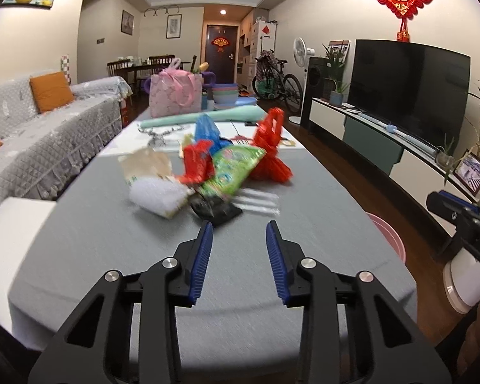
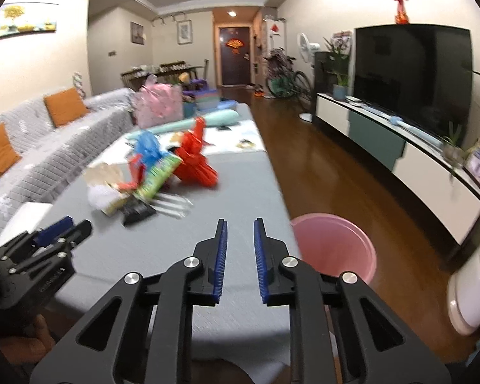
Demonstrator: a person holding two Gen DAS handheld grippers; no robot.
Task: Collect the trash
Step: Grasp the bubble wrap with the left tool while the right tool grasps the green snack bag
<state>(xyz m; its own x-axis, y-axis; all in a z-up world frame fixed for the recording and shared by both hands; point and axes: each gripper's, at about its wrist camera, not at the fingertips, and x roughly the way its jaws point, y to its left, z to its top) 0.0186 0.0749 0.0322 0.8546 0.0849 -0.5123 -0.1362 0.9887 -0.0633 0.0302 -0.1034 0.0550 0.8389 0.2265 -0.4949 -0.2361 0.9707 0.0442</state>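
Trash pile (image 1: 204, 176) uncollected on table (image 1: 112, 240); pink bin (image 2: 334, 246) looks empty; left gripper (image 1: 239, 256) and right gripper (image 2: 240, 256) apart, holding nothing.

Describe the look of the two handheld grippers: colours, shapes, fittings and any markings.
Both the left gripper and the right gripper have matte black angular bodies with triangular cutouts, round silver pivot bolts, and jaws lined with ribbed blue pads. Seen from the side, each body carries small white lettering, too blurred to read. No cables or sleeves show.

Left claw (image 1: 239, 227) and right claw (image 2: 240, 224) both hover tilted downward, blue pads parted, gripping nothing
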